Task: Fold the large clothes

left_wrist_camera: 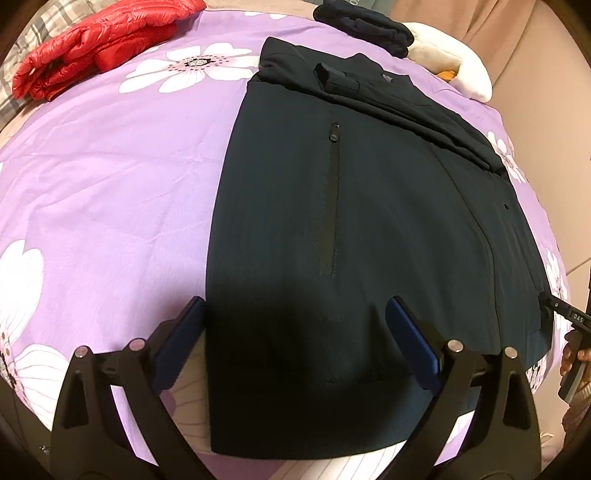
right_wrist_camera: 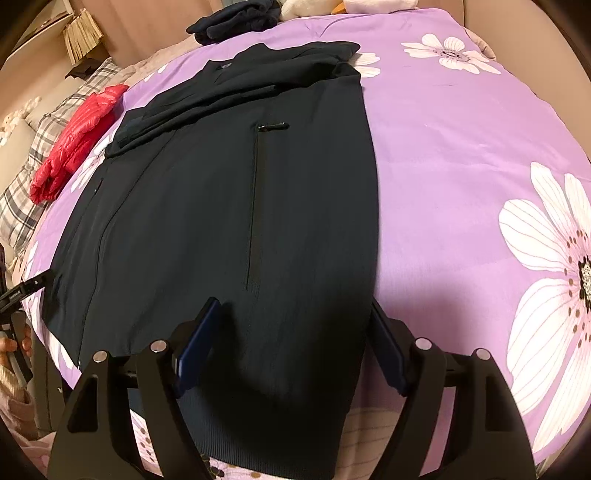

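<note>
A dark navy jacket [left_wrist_camera: 369, 206] [right_wrist_camera: 207, 206] lies flat on the purple flowered bedspread [left_wrist_camera: 110, 184] [right_wrist_camera: 443, 155], with its sleeves folded across the far end and a zipped pocket facing up. My left gripper [left_wrist_camera: 295, 310] hangs open over the jacket's near hem at its left corner, blue pads [left_wrist_camera: 181, 343] wide apart and holding nothing. My right gripper [right_wrist_camera: 295, 314] stands open over the hem's right corner, also holding nothing. Each gripper shows at the edge of the other's view, held by a hand: right gripper [left_wrist_camera: 565, 314], left gripper [right_wrist_camera: 22, 288].
A red puffer jacket [left_wrist_camera: 92, 48] [right_wrist_camera: 74, 147] lies at the bed's far left by a plaid pillow [right_wrist_camera: 33, 177]. Folded dark clothes [left_wrist_camera: 365, 26] [right_wrist_camera: 236, 18] and a white plush item [left_wrist_camera: 450, 62] sit at the far edge. The bedspread stretches bare to the jacket's right.
</note>
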`<state>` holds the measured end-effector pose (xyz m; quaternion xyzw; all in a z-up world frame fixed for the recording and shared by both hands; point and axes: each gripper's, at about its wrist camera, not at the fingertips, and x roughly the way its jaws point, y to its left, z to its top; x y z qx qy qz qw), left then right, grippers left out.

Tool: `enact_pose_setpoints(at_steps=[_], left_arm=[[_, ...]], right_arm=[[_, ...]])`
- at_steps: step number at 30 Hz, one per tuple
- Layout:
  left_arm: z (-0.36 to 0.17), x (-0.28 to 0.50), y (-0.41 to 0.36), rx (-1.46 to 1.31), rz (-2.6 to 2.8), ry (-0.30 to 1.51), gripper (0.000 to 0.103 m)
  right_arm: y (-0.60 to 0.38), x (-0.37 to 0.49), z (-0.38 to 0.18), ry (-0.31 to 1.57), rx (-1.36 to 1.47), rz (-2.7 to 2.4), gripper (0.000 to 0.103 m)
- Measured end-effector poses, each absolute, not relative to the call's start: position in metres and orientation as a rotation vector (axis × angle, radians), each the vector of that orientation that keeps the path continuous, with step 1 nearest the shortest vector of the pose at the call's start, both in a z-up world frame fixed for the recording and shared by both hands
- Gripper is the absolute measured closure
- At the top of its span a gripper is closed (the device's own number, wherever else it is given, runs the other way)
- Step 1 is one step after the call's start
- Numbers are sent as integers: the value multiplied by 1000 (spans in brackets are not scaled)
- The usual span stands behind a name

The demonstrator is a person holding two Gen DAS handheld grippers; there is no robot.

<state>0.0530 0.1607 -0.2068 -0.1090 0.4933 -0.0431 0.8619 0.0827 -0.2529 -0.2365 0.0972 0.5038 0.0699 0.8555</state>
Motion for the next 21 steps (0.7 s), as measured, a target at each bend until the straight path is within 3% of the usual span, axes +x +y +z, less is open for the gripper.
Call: enact_pose_setpoints(at_steps=[21], left_arm=[[-209, 86, 156, -236, -142, 1073, 2]], right_arm=[[-253, 109, -238, 1050, 207, 169, 25]])
